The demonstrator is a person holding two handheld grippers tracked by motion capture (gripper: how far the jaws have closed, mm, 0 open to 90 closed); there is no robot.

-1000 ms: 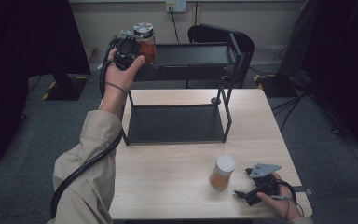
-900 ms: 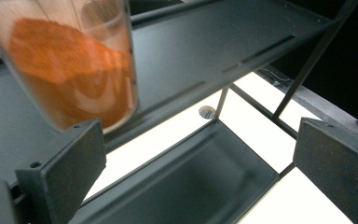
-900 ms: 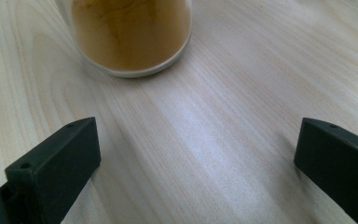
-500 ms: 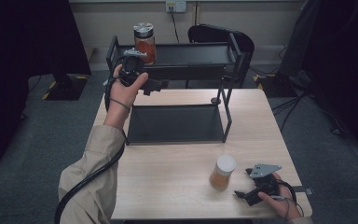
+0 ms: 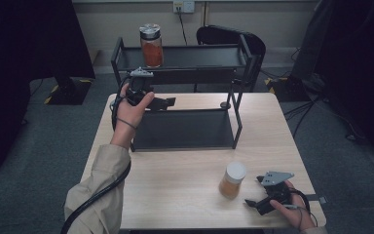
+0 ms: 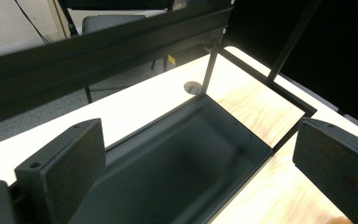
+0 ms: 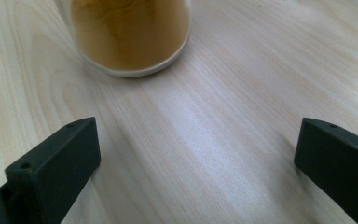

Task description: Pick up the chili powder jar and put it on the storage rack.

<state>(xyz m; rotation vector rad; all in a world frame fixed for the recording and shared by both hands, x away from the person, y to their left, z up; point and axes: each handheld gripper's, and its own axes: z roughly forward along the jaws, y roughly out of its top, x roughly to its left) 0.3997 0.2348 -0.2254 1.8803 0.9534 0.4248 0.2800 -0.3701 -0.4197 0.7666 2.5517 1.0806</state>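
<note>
Shelving of black metal, a two-tier rack [image 5: 185, 97], stands along the far edge of the tabletop [image 5: 175, 180], and a jar of red-orange contents [image 5: 151, 46] sits upright at the left end of its upper tray. The left tool [image 5: 168, 102] hangs at the rack's left end, under the upper tray and above the lower tray [image 6: 182, 154], jaws spread wide and empty. Near the tabletop's near right corner the right tool [image 5: 253, 201] rests low, jaws apart with nothing between them, just beside a white-lidded jar of amber powder [image 5: 232, 179]. In the right gripper view that jar is cut off at the top edge. A dark chair [image 5: 233, 41] stands behind the rack, partly hidden by it.
</note>
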